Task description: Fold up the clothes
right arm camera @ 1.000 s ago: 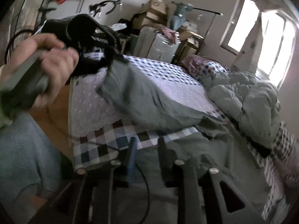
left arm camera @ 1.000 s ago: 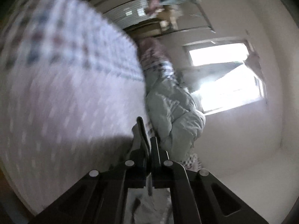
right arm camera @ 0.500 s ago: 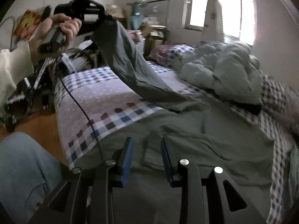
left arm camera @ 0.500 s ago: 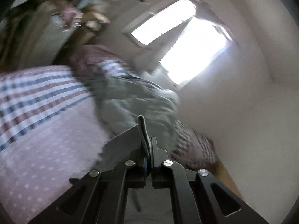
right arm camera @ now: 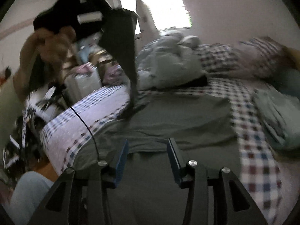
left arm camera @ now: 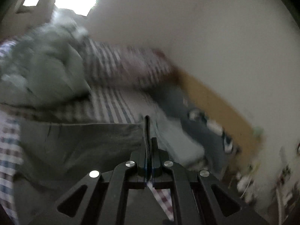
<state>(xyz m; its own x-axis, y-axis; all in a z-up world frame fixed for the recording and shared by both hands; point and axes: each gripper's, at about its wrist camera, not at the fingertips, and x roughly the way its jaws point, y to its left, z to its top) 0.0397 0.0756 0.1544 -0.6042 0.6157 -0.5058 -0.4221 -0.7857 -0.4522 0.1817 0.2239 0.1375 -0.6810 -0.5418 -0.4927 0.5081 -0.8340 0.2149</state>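
Observation:
A grey-green garment (right arm camera: 180,116) lies spread on the checked bed. My left gripper (left arm camera: 149,131) is shut on one edge of that garment (left arm camera: 78,140), which hangs to its left. In the right wrist view the left gripper (right arm camera: 105,18) is held high at the upper left, with a dark strip of the garment (right arm camera: 123,52) hanging from it down to the bed. My right gripper (right arm camera: 148,150) is open and empty, low over the near part of the garment.
A crumpled pale duvet (right arm camera: 168,61) and checked pillows (right arm camera: 249,58) lie at the bed's far side. A folded pale green pile (right arm camera: 277,116) sits at the right. Boxes and clutter (right arm camera: 84,75) stand beyond the bed's left edge. A wooden headboard (left arm camera: 215,103) runs along the wall.
My left gripper has lifted the garment's edge higher and swung right, towards the headboard. My right gripper has shifted over the garment and stayed open.

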